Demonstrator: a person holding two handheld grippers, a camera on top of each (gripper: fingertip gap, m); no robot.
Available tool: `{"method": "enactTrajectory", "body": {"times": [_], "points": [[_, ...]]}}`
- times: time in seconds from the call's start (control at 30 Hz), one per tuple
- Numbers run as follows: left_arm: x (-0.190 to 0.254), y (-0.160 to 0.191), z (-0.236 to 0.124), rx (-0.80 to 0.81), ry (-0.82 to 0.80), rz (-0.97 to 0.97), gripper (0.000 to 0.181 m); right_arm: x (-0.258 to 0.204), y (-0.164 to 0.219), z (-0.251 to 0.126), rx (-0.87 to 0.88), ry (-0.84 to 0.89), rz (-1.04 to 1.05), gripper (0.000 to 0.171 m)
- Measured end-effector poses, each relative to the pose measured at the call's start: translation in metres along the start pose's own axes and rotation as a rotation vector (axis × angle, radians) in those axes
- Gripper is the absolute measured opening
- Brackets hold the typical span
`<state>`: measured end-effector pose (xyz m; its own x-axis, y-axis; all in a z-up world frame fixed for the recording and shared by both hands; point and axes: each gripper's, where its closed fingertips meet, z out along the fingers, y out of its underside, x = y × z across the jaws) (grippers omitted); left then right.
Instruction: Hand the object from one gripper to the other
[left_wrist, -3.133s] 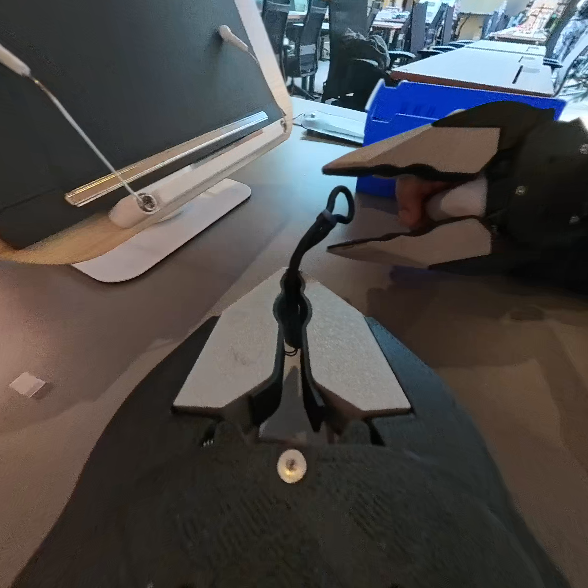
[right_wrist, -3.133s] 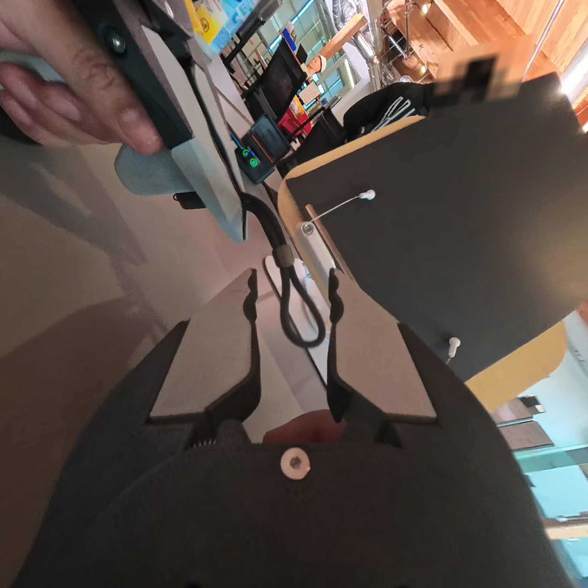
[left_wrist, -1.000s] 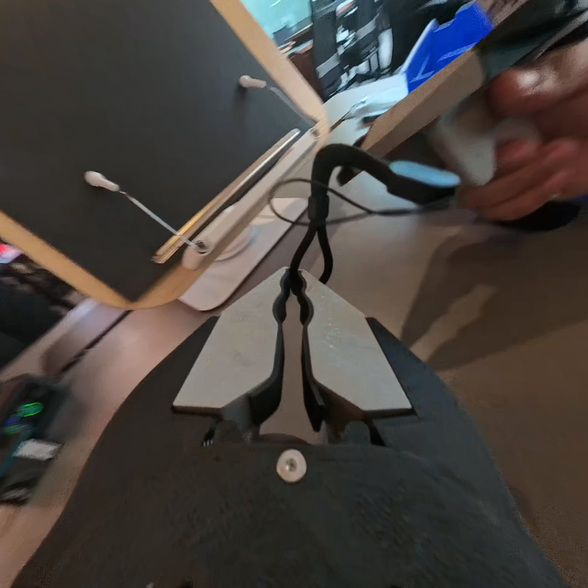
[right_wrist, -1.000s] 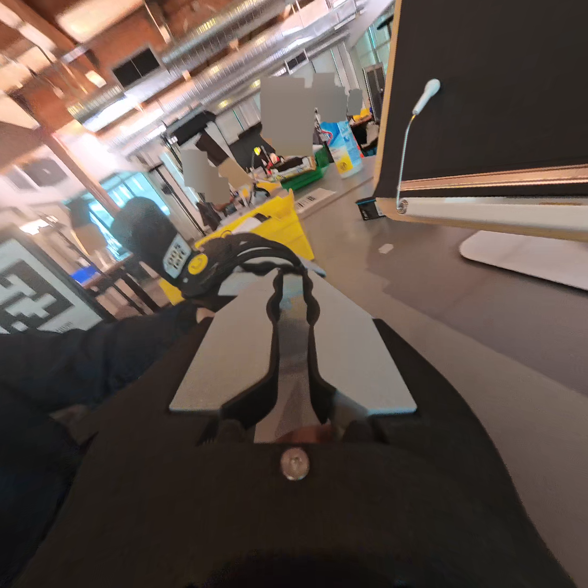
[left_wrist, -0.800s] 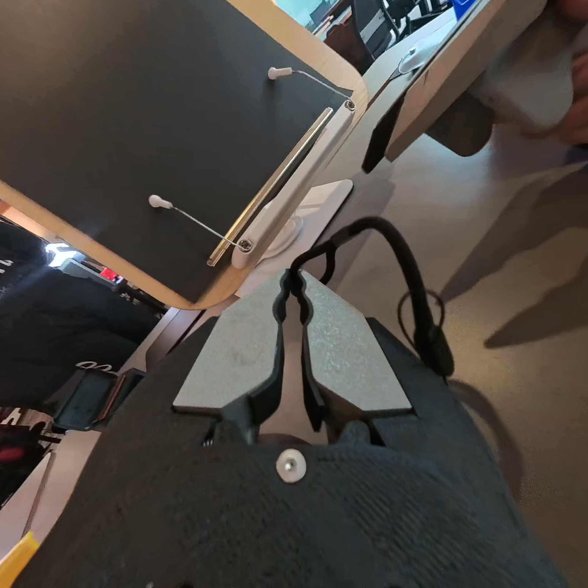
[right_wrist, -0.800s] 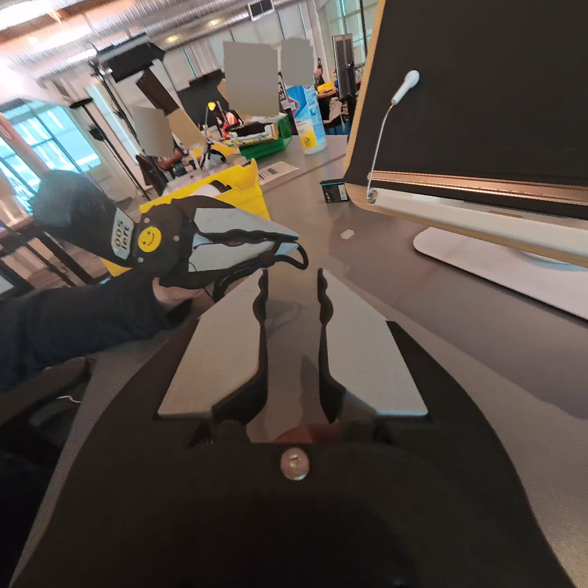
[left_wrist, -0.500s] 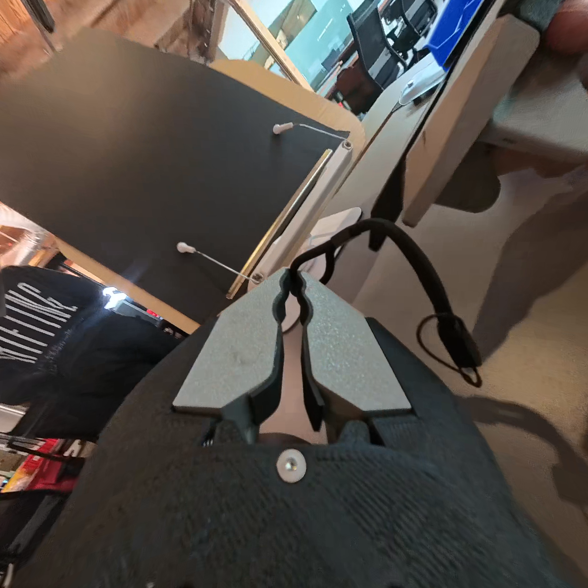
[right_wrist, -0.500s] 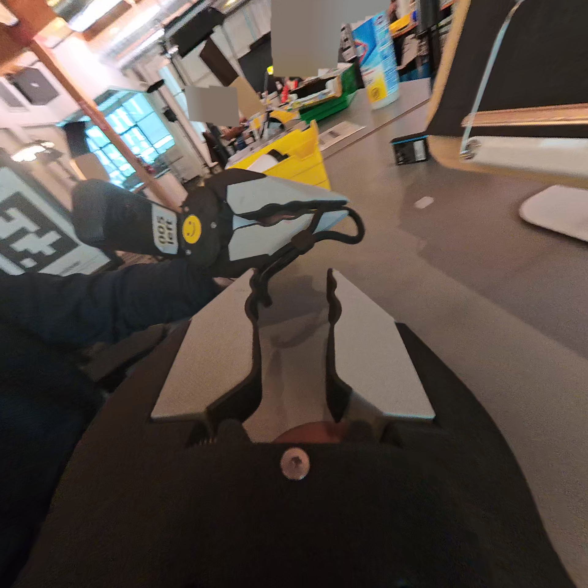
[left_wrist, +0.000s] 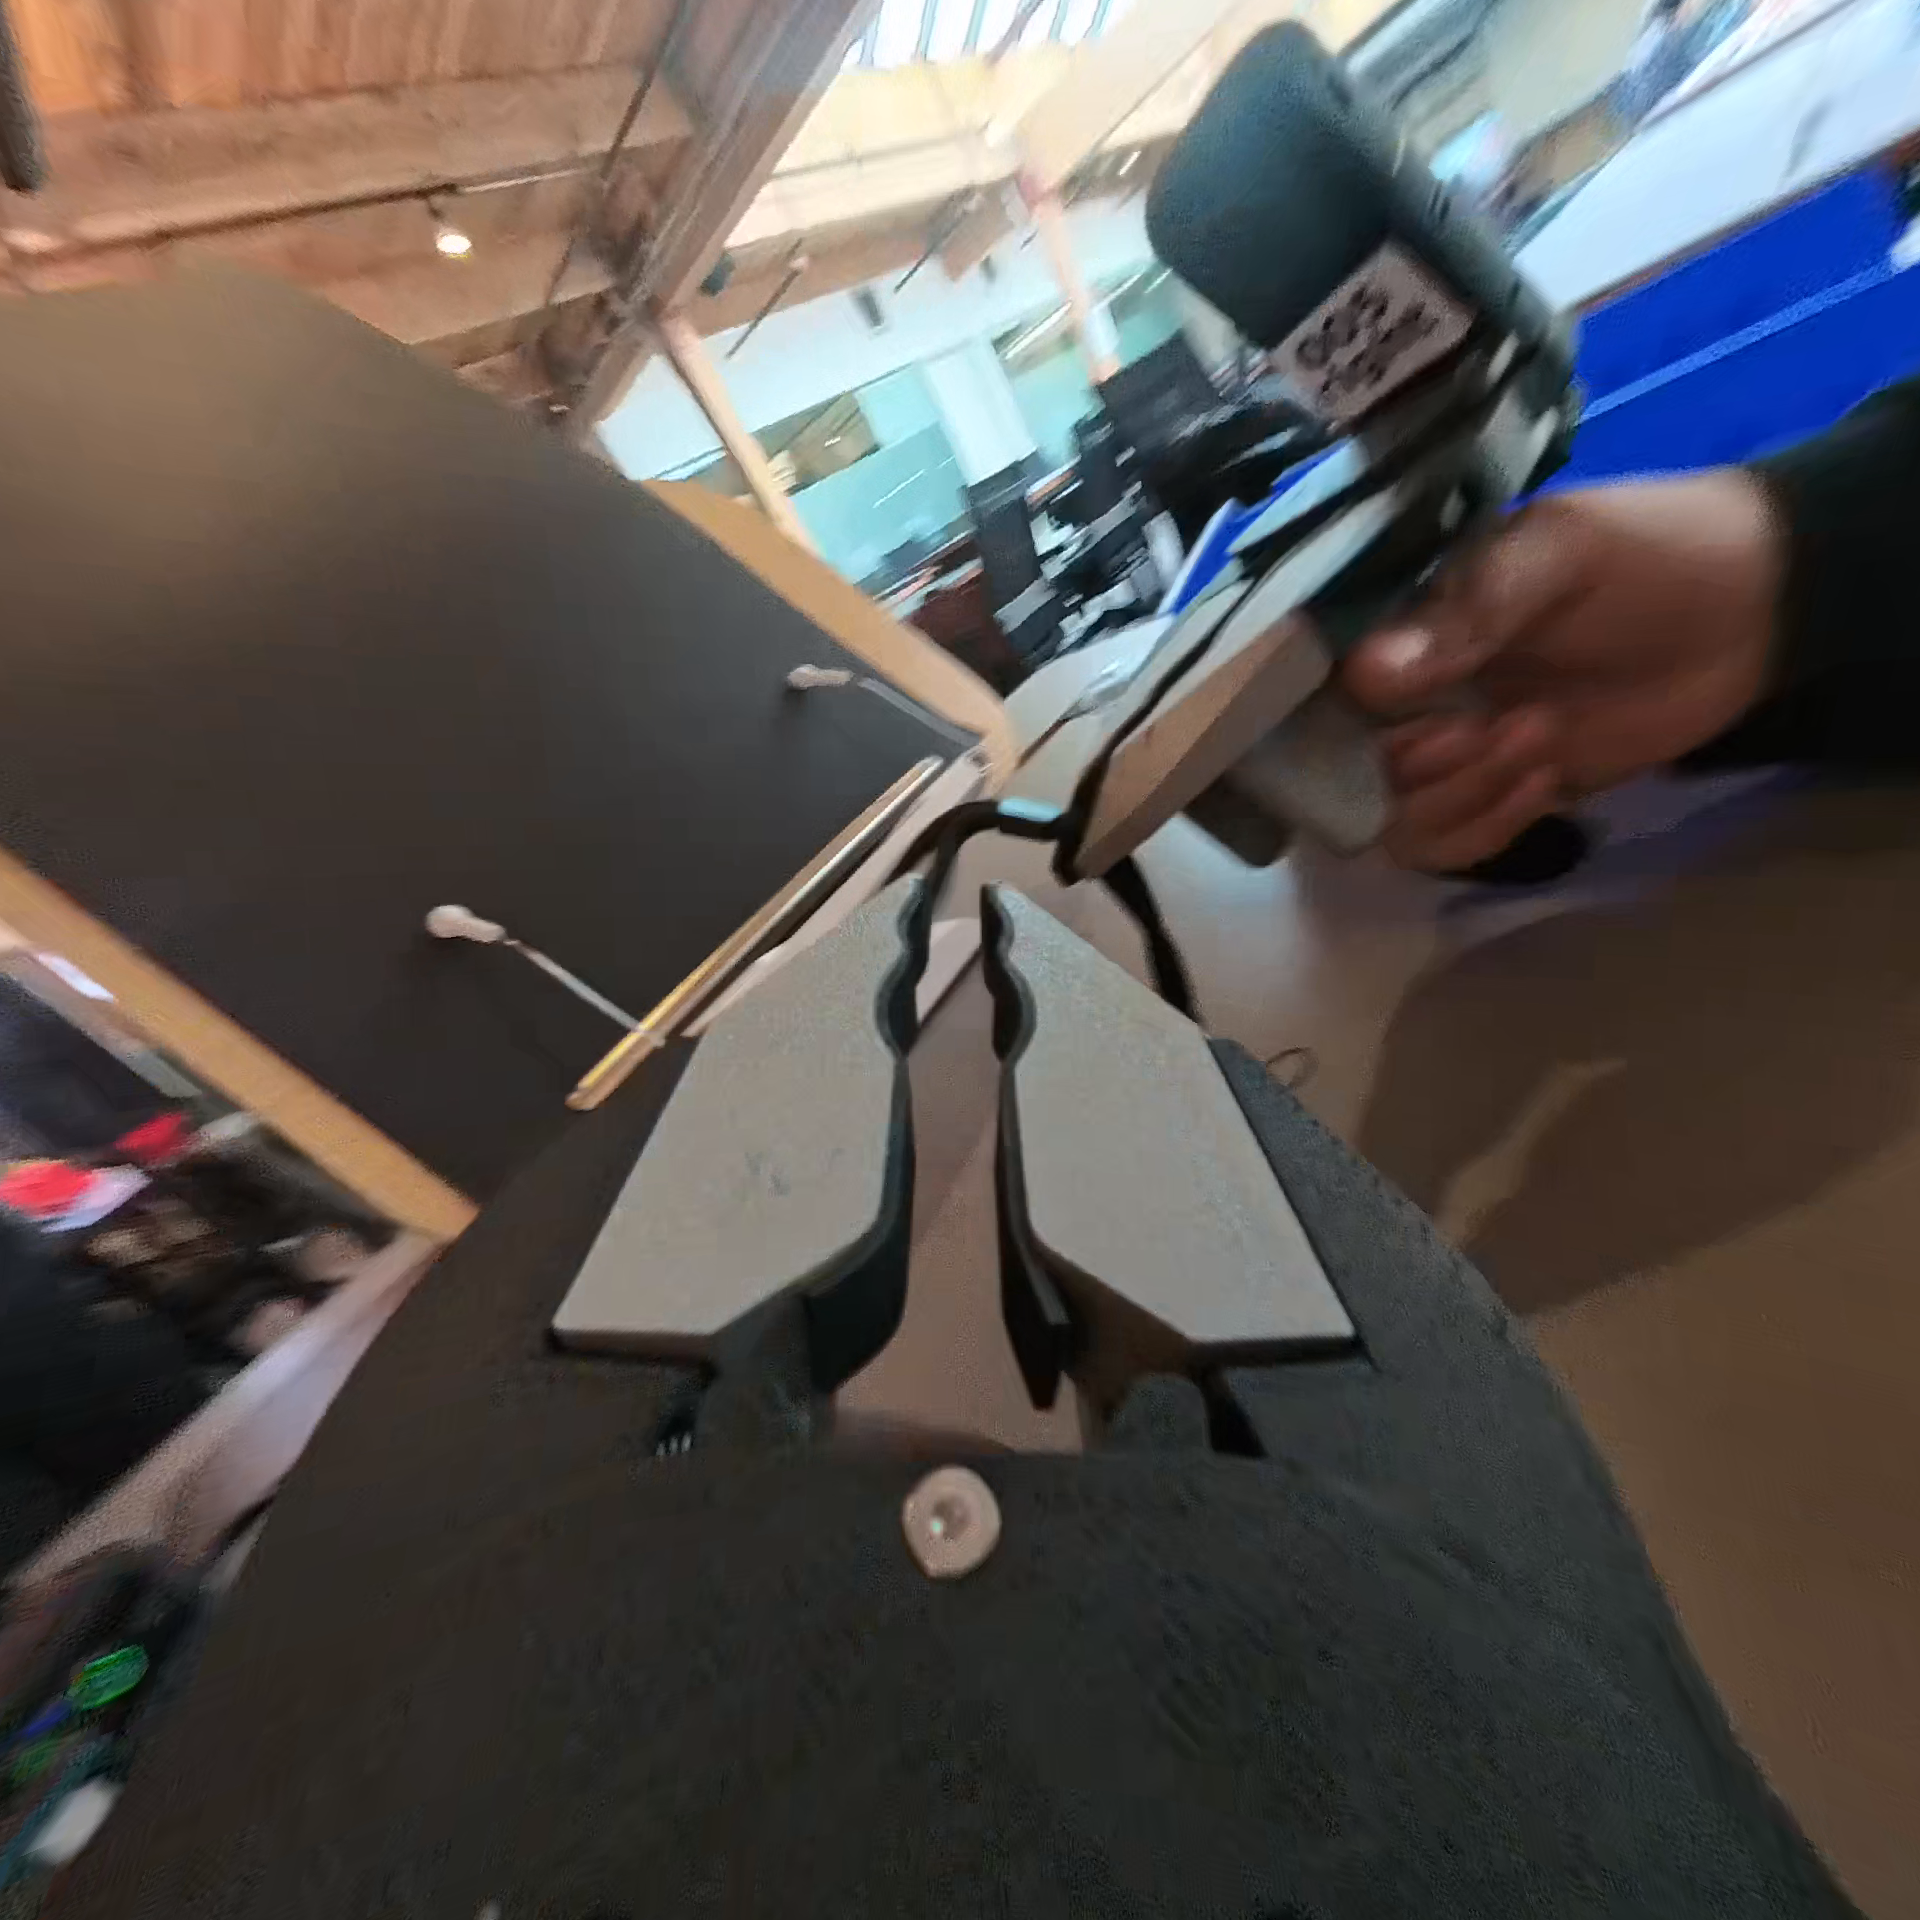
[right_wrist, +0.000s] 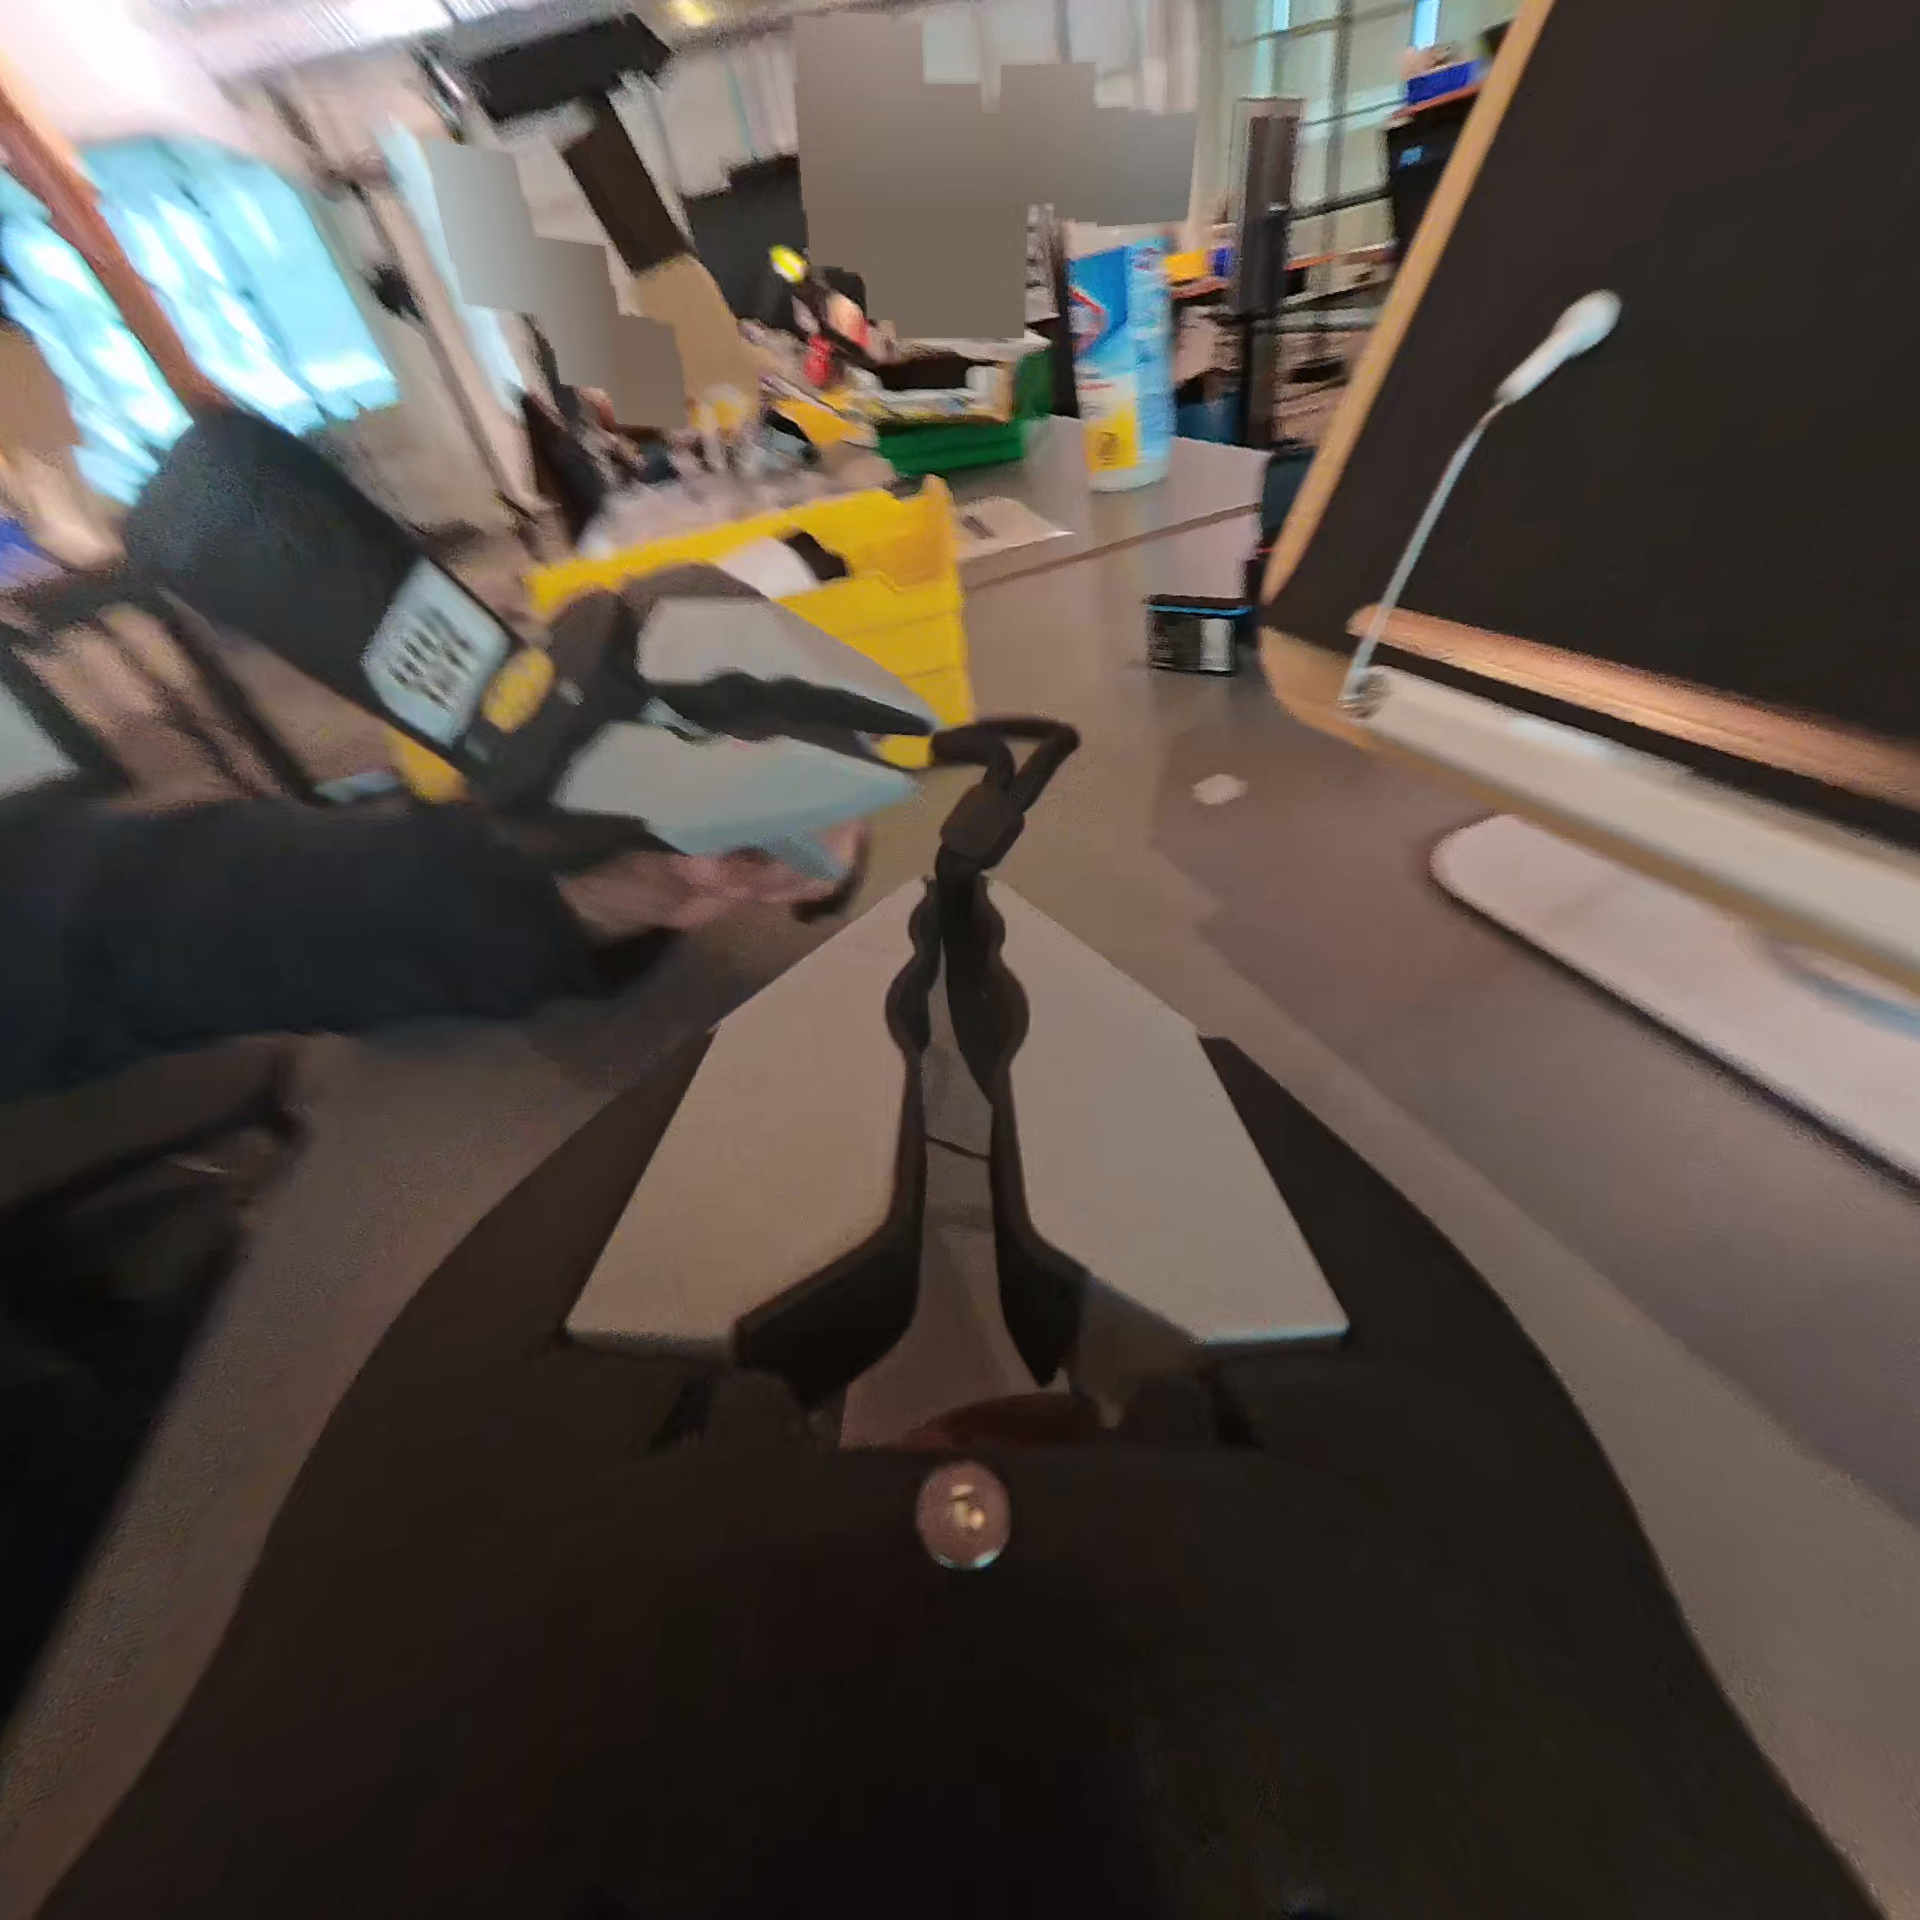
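The object is a black strap with a loop and a small clasp (right_wrist: 982, 810). My right gripper (right_wrist: 956, 904) is shut on it, and the strap runs down between the fingers. The loop end reaches the tips of my left gripper (right_wrist: 914, 743), which is held from the left. In the left wrist view my left gripper (left_wrist: 951, 914) has its jaws slightly parted and nothing is pinched between them. The strap (left_wrist: 1148, 935) hangs from the right gripper (left_wrist: 1070, 831) just beyond the left gripper's tips. One end lies against the left finger's tip. Both grippers are above the grey table (right_wrist: 1455, 1091).
A black board with a wooden rim (right_wrist: 1714, 364) stands on a white base (right_wrist: 1558, 904) at the right, with thin white-tipped rods sticking out. A yellow crate (right_wrist: 883, 582), a small black box (right_wrist: 1195, 634) and a wipes canister (right_wrist: 1127, 364) lie farther back.
The right gripper came up to the left one and shut on the strap. The left gripper, which was shut on the strap, has opened its jaws.
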<state>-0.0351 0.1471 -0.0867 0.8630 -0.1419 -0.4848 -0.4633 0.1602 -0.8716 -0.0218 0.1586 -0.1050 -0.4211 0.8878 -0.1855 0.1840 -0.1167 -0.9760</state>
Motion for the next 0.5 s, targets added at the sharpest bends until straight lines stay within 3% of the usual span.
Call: {"method": "enactTrajectory", "body": {"times": [0.03,0.13,0.23,0.33,0.4,0.5], "points": [[0.0,-0.005,-0.003,0.028,0.029,-0.058,0.006,0.007,0.002,-0.001,-0.026,0.07,-0.086,0.001],[-0.004,-0.018,-0.009,0.102,0.068,-0.197,0.004,0.032,0.009,-0.008,-0.145,0.327,-0.441,0.001],[-0.009,-0.006,-0.004,0.041,0.087,-0.36,0.01,0.047,0.009,-0.013,-0.251,0.554,-0.9,0.001],[-0.01,0.011,0.002,-0.021,0.113,-0.517,0.016,0.033,0.001,-0.009,-0.203,0.658,-1.358,0.001],[-0.015,0.009,0.0,0.014,0.123,-0.582,0.016,0.022,-0.001,-0.005,-0.187,0.666,-1.517,0.0],[-0.025,-0.014,-0.013,0.166,0.192,-0.697,0.012,0.02,-0.003,-0.006,-0.206,0.673,-1.588,0.0]]}}
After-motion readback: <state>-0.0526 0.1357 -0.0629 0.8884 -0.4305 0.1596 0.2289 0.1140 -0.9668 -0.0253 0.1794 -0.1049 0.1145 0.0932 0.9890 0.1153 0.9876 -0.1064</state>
